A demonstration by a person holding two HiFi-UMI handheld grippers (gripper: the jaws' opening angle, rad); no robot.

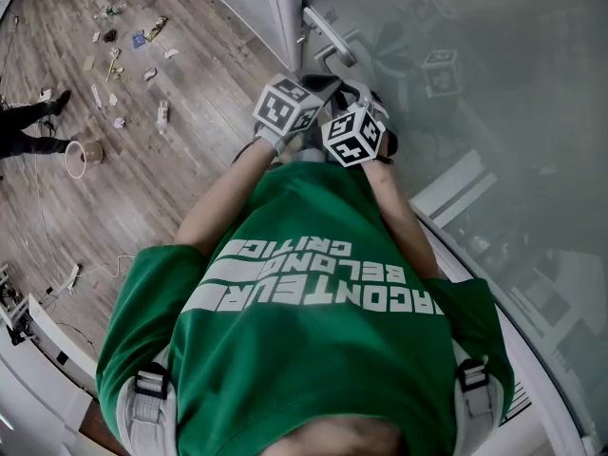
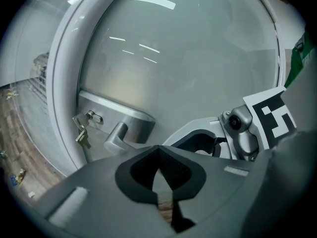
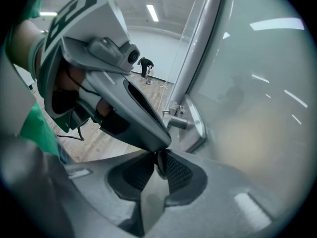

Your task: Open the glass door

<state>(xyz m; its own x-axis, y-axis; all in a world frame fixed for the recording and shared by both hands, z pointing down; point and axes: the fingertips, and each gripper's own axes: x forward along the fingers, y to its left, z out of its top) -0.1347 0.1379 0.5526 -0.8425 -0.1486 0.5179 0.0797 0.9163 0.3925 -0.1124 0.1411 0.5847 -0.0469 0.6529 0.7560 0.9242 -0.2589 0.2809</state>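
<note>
Scene: We look down over a person in a green T-shirt (image 1: pixel 313 350) who holds two grippers side by side, close up to a glass door (image 1: pixel 494 84).
Door: The frosted pane sits in a pale frame (image 2: pixel 64 83) and fills the right of the head view. We cannot tell whether it is latched.
Handle: A metal lever handle (image 2: pixel 121 133) on a long plate (image 2: pixel 119 114) sits at the door's edge, just ahead of both grippers. We see neither gripper touching it.
Lock: A bunch of keys (image 2: pixel 81 134) hangs from the lock beside the lever handle.
Left: The left gripper (image 2: pixel 158 148) has its fingers together with nothing between them, tips near the lever handle.
Right: The right gripper (image 3: pixel 159 155) has its fingers closed to a thin slit and holds nothing. A finger of the left gripper crosses just over their tips.
Cubes: The two marker cubes (image 1: pixel 285 105) sit just beside each other above the person's chest.
Floor: A wooden floor (image 1: pixel 190 169) spreads left of the door, with litter (image 1: pixel 114 65) strewn across it.
Background: We make out a person in black (image 3: pixel 146 66) bending over far down the room.
</note>
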